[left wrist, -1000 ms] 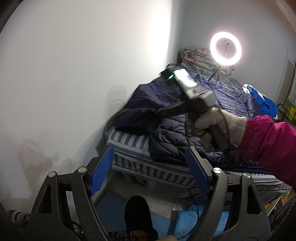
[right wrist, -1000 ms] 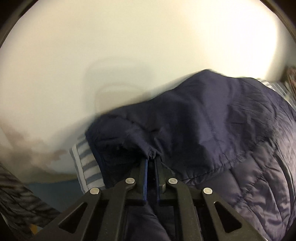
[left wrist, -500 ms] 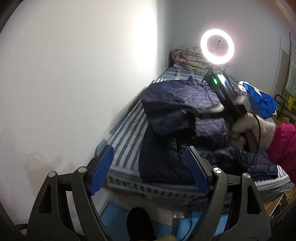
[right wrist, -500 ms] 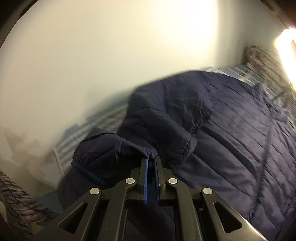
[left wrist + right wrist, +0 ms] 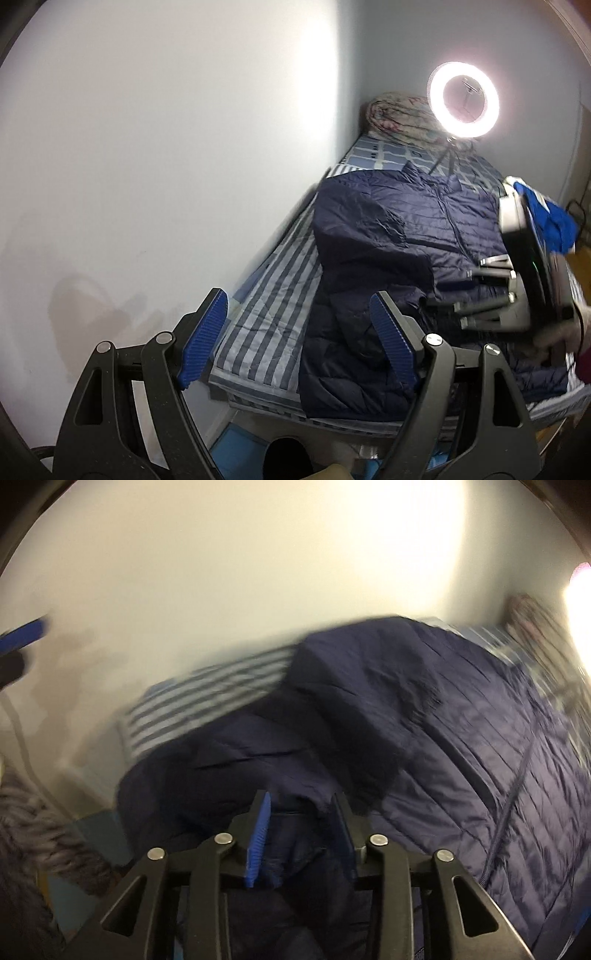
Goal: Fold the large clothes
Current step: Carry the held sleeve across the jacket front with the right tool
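Two grippers hang over a navy quilted jacket (image 5: 402, 240) spread on the striped bed (image 5: 273, 295). Left gripper (image 5: 299, 336) has its fingers spread wide and empty; right gripper (image 5: 299, 834) is opening, jacket fabric loose between its fingers

The bed (image 5: 266, 332), covered in a blue-and-white striped sheet, stands along a white wall. A navy quilted jacket (image 5: 388, 258) lies directly on it, hem overhanging the near edge. A rolled quilt (image 5: 399, 118), ring light stand (image 5: 443, 158) and blue garment (image 5: 550, 218) occupy the far end.
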`<state>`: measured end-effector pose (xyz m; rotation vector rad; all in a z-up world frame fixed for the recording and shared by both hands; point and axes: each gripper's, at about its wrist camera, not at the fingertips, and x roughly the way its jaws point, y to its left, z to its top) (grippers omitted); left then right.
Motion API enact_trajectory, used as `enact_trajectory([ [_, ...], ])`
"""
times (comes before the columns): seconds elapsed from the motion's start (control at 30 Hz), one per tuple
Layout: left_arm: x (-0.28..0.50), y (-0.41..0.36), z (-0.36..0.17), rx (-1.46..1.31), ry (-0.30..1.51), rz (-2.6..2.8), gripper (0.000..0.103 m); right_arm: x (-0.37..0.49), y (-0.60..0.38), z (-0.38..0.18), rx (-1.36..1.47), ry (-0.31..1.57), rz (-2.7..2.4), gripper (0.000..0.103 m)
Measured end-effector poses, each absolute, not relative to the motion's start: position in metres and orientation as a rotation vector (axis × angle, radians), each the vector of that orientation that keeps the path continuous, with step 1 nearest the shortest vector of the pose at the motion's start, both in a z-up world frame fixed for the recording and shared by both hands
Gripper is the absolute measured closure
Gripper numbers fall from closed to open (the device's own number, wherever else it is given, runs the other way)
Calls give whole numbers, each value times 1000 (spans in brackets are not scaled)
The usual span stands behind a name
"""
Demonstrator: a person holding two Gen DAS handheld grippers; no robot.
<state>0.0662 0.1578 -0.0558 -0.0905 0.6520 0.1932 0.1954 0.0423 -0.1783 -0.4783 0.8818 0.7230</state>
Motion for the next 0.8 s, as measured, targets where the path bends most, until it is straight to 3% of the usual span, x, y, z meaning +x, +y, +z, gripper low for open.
enact_trajectory([
  [0.27, 66, 171, -58, -121, 653, 221, 21, 166, 93, -216, -691, 898, 880, 33],
  [0.5, 71, 181, -62, -141, 671, 236, 21, 176, 108, -251, -793, 942, 852, 28],
  [0.6, 74, 181, -63, -139, 674, 232, 21, 180, 108, -257, -788, 964, 838, 37],
  [0.67, 76, 180, -62, -136, 673, 233, 21, 183, 106, -258, -774, 982, 825, 70],
  [0.7, 76, 179, -61, -138, 672, 234, 21, 185, 105, -257, -757, 993, 821, 73],
  [0.77, 78, 180, -60, -159, 662, 209, 21, 190, 102, -251, -722, 996, 816, 91],
  [0.8, 79, 180, -60, -174, 654, 190, 21, 192, 99, -244, -698, 986, 797, 92],
])
